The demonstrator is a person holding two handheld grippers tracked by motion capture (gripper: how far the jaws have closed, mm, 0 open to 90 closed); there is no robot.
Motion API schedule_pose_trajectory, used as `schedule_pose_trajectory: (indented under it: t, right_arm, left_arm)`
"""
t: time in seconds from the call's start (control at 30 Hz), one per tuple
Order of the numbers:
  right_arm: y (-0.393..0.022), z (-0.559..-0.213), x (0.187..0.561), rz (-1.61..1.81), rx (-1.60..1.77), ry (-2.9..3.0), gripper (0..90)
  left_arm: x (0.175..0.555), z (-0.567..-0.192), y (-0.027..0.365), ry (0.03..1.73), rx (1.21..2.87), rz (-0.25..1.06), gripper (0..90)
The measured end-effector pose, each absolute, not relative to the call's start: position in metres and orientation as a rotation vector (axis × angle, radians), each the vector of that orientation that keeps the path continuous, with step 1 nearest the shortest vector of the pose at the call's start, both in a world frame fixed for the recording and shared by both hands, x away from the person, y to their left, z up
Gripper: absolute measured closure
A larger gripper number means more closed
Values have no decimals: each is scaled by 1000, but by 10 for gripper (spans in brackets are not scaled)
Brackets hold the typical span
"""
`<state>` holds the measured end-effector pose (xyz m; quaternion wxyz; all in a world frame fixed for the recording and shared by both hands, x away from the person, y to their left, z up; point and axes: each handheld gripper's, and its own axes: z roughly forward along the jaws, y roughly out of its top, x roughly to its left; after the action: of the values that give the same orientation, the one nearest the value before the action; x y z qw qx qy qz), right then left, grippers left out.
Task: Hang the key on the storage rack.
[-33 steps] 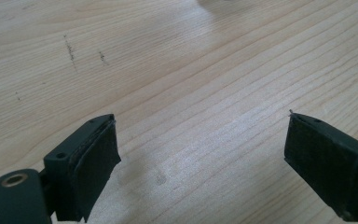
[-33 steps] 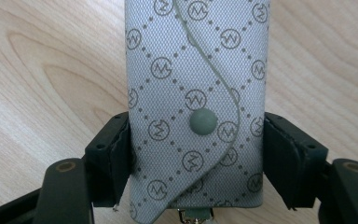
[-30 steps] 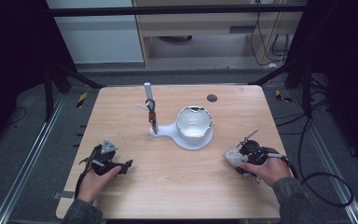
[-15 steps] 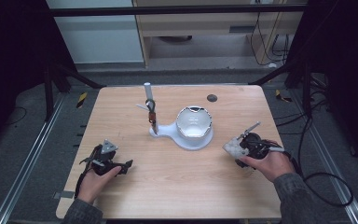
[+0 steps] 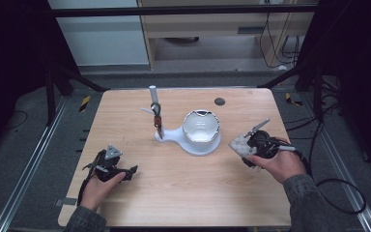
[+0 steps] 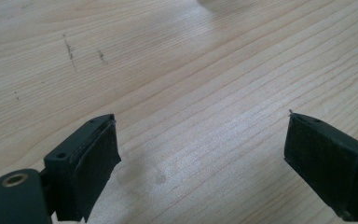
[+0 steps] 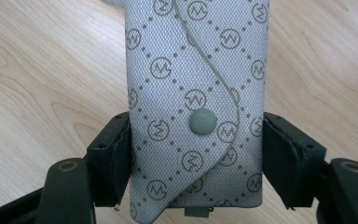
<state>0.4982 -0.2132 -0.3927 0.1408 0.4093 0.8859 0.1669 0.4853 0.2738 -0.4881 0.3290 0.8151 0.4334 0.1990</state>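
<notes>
Gripping: our right gripper point(image 7: 196, 154) pinches the monogram pouch point(image 7: 196, 93)
Resting: left gripper point(image 6: 200, 158) spread
Nearby: white bowl stand point(image 5: 200, 133)
Cut off: pouch's top

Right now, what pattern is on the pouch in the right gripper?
Pale grey pouch with dotted diamond lattice and circled logos, best in the right gripper view.

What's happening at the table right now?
A person works at a wooden table with a hand-held gripper in each hand. The right hand-held gripper is shut on a grey patterned pouch with a snap button, clamping it by its two sides and holding it just right of the white stand. That stand has a bowl-shaped holder and an upright post at mid-table. The left hand-held gripper is open, with bare wood between its jaws, at the near left.
</notes>
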Motion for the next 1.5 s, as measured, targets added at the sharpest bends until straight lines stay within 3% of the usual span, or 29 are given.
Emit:
schedule_pose_trajectory:
  t: [1.5]
  right_arm:
    - [-160, -339, 526, 651, 1041, 2444, 317]
  left_arm:
    - [486, -489, 273, 1134, 2141, 518, 95]
